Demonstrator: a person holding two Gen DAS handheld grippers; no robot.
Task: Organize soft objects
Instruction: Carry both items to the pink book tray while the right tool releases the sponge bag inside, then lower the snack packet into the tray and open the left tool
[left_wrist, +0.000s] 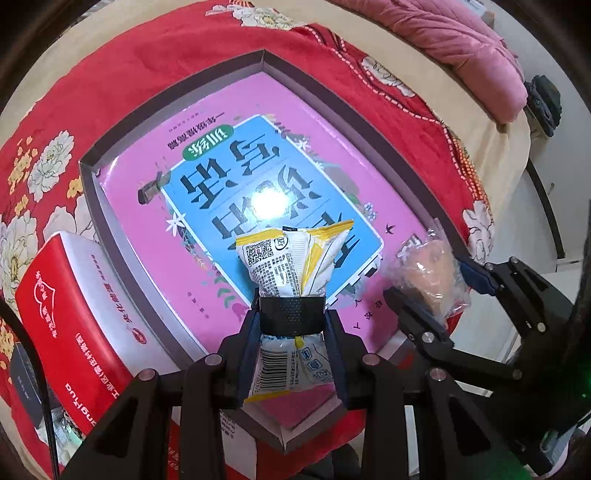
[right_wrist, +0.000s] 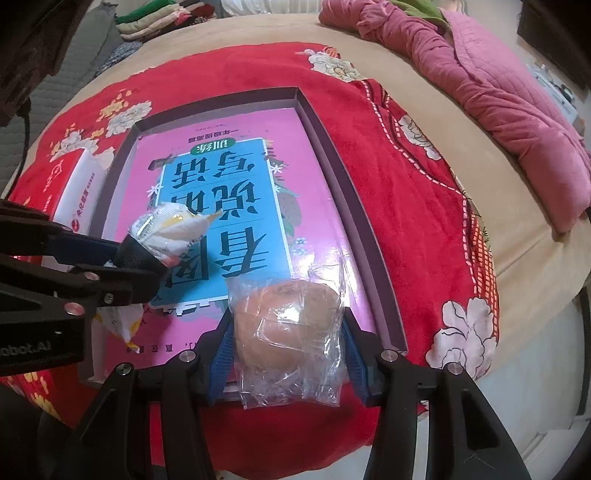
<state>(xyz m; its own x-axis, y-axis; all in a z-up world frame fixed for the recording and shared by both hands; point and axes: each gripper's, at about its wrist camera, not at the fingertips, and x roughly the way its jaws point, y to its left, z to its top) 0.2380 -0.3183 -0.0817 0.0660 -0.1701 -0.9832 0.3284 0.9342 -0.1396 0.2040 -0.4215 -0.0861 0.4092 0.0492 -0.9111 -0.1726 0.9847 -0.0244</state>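
My left gripper (left_wrist: 291, 317) is shut on a white and yellow snack packet (left_wrist: 291, 258) and holds it above the near part of a shallow box (left_wrist: 177, 92) with a pink and blue printed bottom. My right gripper (right_wrist: 288, 332) is shut on a bun in a clear plastic bag (right_wrist: 288, 325), held over the box's near right corner. The right gripper with the bun (left_wrist: 428, 273) shows in the left wrist view at the right. The left gripper and its packet (right_wrist: 173, 229) show in the right wrist view at the left.
The box lies on a red floral blanket (right_wrist: 406, 184) on a bed. A red and white carton (left_wrist: 70, 302) stands left of the box. A pink quilt (right_wrist: 480, 92) lies at the far right. Folded clothes (right_wrist: 155, 18) are stacked far back.
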